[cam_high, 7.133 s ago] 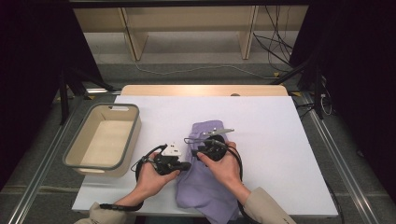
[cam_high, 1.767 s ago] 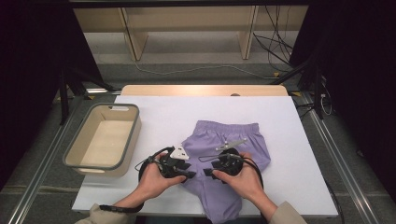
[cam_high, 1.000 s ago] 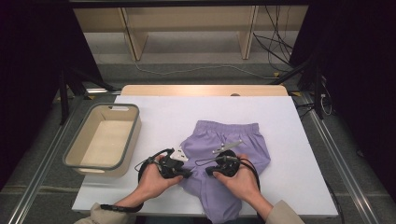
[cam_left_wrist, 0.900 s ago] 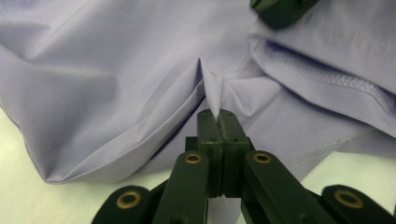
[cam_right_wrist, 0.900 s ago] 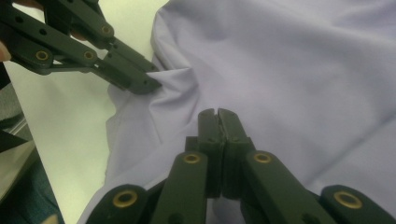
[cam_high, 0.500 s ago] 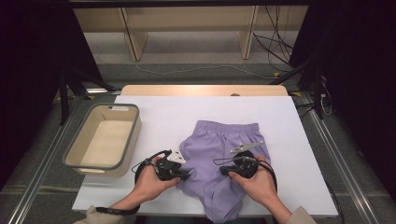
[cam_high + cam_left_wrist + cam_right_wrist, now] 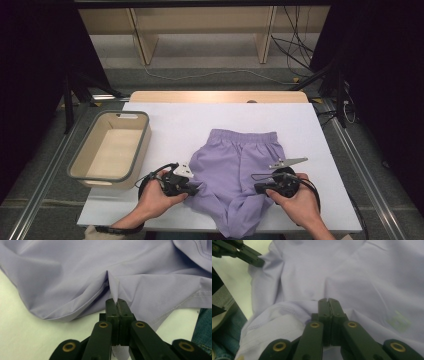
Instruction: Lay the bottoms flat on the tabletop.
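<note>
Both claws are clenched on the lilac woven-fabric shorts (image 7: 235, 170): left claw (image 7: 192, 189) pinches one leg hem, right claw (image 7: 257, 189) the other, apparently to spread them flat on the white counter (image 7: 190, 120). Farther left sits a beige grey-rimmed bin (image 7: 82, 162).

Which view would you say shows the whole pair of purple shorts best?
The high view: the shorts lie spread on the table, waistband far, legs near. The left gripper view gives a pinched fold at an edge; the right gripper view gives fabric close up and a pale logo.
</note>
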A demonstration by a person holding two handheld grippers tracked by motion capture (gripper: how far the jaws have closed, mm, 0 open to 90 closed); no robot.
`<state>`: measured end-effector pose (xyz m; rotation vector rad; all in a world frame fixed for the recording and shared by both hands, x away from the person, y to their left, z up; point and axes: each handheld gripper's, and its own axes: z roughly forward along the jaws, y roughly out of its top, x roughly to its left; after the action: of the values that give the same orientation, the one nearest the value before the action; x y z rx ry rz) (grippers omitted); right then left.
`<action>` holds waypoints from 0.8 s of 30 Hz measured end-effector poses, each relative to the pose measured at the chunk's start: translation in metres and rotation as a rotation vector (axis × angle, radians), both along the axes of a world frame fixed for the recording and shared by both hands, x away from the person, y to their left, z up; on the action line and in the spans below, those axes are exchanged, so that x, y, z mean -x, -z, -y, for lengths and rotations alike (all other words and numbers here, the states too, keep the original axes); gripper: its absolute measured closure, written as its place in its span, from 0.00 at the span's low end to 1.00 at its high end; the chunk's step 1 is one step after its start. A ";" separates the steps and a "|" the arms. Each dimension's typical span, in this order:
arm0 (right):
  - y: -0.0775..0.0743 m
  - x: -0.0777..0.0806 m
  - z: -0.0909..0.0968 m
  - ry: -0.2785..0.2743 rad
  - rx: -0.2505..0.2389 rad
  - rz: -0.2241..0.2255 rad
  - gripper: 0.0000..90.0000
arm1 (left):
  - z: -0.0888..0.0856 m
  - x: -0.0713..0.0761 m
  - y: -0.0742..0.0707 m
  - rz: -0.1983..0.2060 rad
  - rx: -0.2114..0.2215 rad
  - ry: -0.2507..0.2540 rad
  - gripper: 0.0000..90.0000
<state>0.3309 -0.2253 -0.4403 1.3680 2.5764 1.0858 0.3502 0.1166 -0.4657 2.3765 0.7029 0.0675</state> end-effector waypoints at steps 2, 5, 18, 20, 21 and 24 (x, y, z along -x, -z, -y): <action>-0.001 0.003 0.008 0.011 0.003 -0.004 1.00 | -0.004 0.001 0.000 -0.006 -0.003 -0.004 0.99; 0.000 0.008 0.020 0.030 0.008 -0.010 1.00 | -0.010 0.002 0.000 -0.010 -0.006 -0.013 0.99; 0.005 0.029 0.063 0.085 0.068 -0.081 1.00 | -0.032 0.010 0.001 -0.026 -0.029 -0.035 0.99; 0.006 0.032 0.069 0.091 0.081 -0.088 1.00 | -0.034 0.010 0.001 -0.030 -0.032 -0.039 0.99; 0.006 0.034 0.071 0.093 0.084 -0.094 1.00 | -0.035 0.010 0.001 -0.030 -0.035 -0.037 0.99; 0.007 0.038 0.078 0.096 0.095 -0.111 1.00 | -0.036 0.011 0.002 -0.038 -0.036 -0.039 0.99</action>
<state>0.2931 -0.3032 -0.4475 1.5522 2.5685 0.8869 0.3389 0.1528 -0.4677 2.4048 0.7718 0.0520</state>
